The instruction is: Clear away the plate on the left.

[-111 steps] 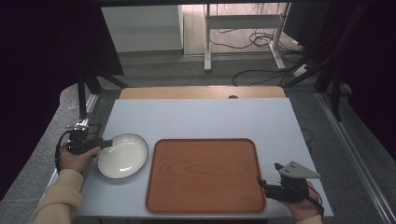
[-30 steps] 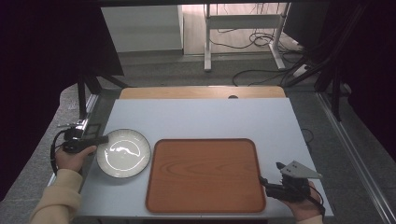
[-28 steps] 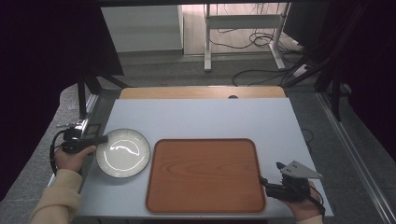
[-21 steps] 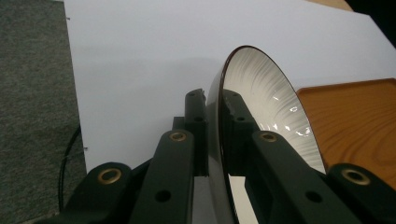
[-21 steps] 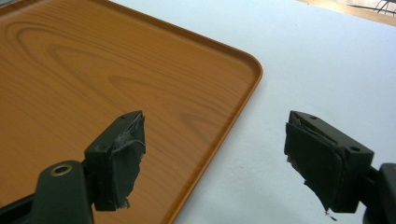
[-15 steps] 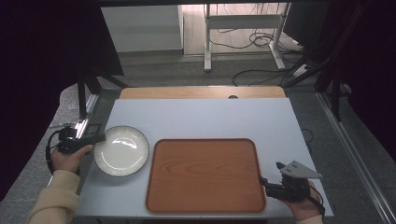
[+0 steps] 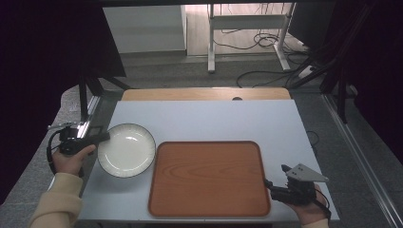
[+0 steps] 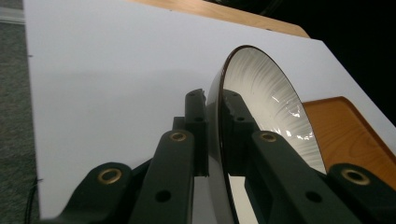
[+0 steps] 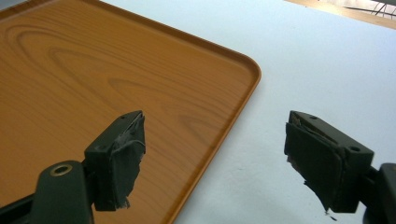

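A white ribbed plate (image 7: 127, 149) with a dark rim hangs lifted over the left part of the white table (image 7: 204, 118), its right edge near the tray. My left gripper (image 7: 103, 137) is shut on the plate's left rim; in the left gripper view the rim (image 8: 212, 121) runs between the two black fingers (image 8: 195, 112). A wood-grain tray (image 7: 209, 176) lies in the middle of the table, empty. My right gripper (image 7: 272, 183) stands open just off the tray's front right corner; in the right gripper view its fingers (image 9: 122, 154) straddle the tray's edge (image 9: 243, 100) with nothing between them.
A wooden strip (image 7: 206, 93) borders the table's far edge. Metal rails (image 7: 90, 107) run along the left side, another along the right. Cables (image 7: 256, 42) and a stand's legs lie on the floor beyond the table.
The left gripper has lifted the plate and drawn it a little to the left and toward the far side. The right gripper has kept still.
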Demonstrator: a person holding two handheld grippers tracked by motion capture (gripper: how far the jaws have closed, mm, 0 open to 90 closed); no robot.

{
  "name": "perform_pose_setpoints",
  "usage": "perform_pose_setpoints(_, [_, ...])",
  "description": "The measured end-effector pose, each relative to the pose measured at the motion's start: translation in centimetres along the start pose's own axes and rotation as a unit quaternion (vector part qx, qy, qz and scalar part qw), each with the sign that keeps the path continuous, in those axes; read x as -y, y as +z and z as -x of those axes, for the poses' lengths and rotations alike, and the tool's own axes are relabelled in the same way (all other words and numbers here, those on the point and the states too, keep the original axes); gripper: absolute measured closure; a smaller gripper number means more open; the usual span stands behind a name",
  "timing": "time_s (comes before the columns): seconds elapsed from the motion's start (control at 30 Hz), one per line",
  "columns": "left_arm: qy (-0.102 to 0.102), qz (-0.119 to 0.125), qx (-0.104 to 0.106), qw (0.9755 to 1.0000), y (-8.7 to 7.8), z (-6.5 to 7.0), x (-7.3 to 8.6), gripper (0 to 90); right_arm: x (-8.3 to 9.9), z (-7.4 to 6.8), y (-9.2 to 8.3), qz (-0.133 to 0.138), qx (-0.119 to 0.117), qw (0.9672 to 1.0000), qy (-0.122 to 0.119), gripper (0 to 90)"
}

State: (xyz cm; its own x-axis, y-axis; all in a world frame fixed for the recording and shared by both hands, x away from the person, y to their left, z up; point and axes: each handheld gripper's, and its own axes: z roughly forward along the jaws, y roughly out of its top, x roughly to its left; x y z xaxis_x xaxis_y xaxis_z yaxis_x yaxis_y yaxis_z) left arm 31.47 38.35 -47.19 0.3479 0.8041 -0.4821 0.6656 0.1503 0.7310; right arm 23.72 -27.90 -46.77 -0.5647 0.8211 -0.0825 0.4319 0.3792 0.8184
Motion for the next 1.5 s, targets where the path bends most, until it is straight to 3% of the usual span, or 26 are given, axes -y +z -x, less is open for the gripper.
perform_pose_setpoints(0.63, [0.02, 0.006, 0.041, 0.9989, 1.2, 3.2, -0.7, 83.6, 0.0, 0.1, 0.0, 0.001, 0.0, 1.0, 0.002, 21.1])
perform_pose_setpoints(1.5, [0.039, 0.01, 0.076, 0.9963, 2.9, 6.1, -0.4, 83.6, 0.0, 0.1, 0.0, 0.002, 0.001, 1.0, 0.002, 21.1])
